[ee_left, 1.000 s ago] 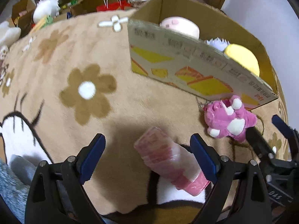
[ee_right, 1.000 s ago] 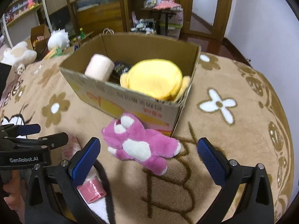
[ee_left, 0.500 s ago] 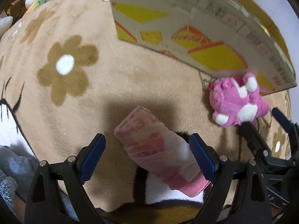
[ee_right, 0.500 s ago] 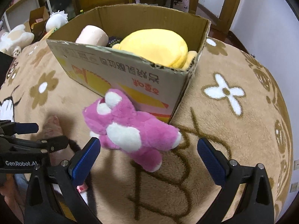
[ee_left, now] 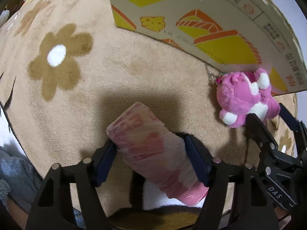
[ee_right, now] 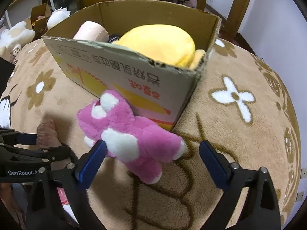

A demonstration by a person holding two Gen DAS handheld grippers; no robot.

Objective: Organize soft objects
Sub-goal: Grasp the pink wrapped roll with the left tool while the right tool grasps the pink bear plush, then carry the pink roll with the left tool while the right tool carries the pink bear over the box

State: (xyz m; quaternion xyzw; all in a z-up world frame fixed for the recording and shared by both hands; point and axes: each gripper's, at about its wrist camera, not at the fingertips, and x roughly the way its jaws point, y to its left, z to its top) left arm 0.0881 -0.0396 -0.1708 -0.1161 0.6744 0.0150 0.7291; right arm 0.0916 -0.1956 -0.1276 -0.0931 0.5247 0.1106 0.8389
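My left gripper [ee_left: 151,159] is clamped on the pink pack [ee_left: 153,151], lower centre of frame, both pads pressing its wrapped sides. Film looks slick and the fill squashy; hold mid-length, firm. My right gripper [ee_right: 151,161] is spread wide around the pink bear [ee_right: 130,141], centre frame, lying against the box [ee_right: 134,76] wall. Bear: light, plush, compressible; take the torso. Both wrists low, angled down toward the rug [ee_right: 239,134].
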